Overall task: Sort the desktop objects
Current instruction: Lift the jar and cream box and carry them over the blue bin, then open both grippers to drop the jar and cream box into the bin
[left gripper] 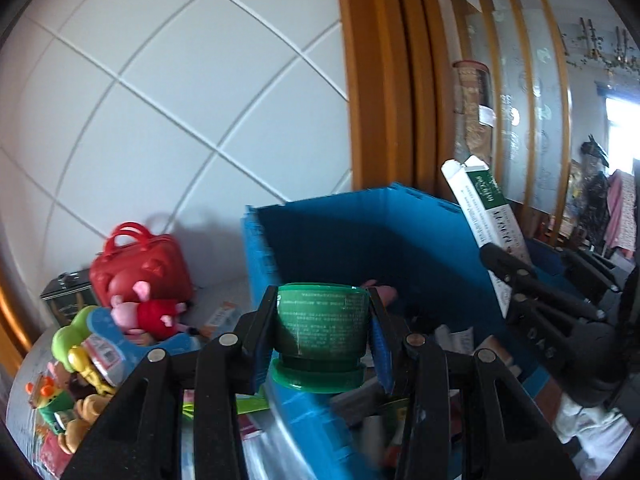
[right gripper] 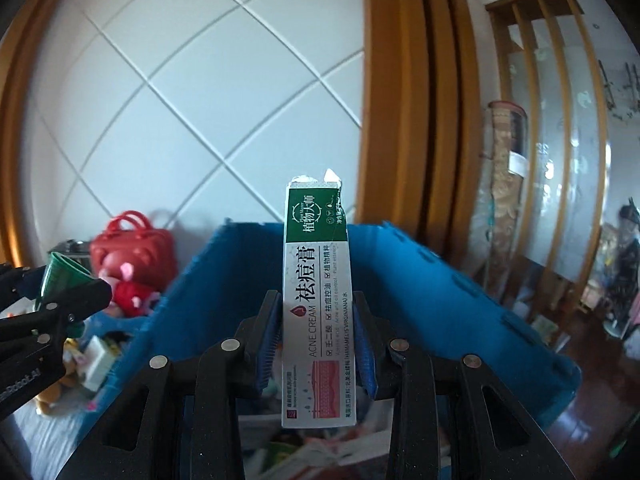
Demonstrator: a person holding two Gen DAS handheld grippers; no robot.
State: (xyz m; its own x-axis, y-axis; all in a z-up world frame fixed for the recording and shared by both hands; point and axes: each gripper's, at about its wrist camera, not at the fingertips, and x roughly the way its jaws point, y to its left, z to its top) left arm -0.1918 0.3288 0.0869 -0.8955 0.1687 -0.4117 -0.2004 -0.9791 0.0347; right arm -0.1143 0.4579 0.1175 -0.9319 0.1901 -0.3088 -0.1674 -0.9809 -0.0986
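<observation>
Big blue corrugated-plastic bin (right gripper: pixel 224 280) is my landmark; its walls stand tall, open top w/ plenty of room, though its floor is already cluttered. Left of bin, on the grey surface (left gripper: pixel 224 300), a red plastic toy handbag (left gripper: pixel 140 268) and pink pig plush (left gripper: pixel 148 314) crowd the space, so I'd stay above the rim.

Right gripper (right gripper: pixel 316 340): jaws clenched on the tall white-and-green cardboard acne-cream box (right gripper: pixel 316 300), upright over bin. Light, thin card, crushes easily, top flap torn; mid-body grip looks right.

Left gripper (left gripper: pixel 322 336): jaws clamped on the small green plastic cup-shaped container (left gripper: pixel 322 332), at bin's left wall. Stiff, light, tapered, prob slippery; hold the sides.
</observation>
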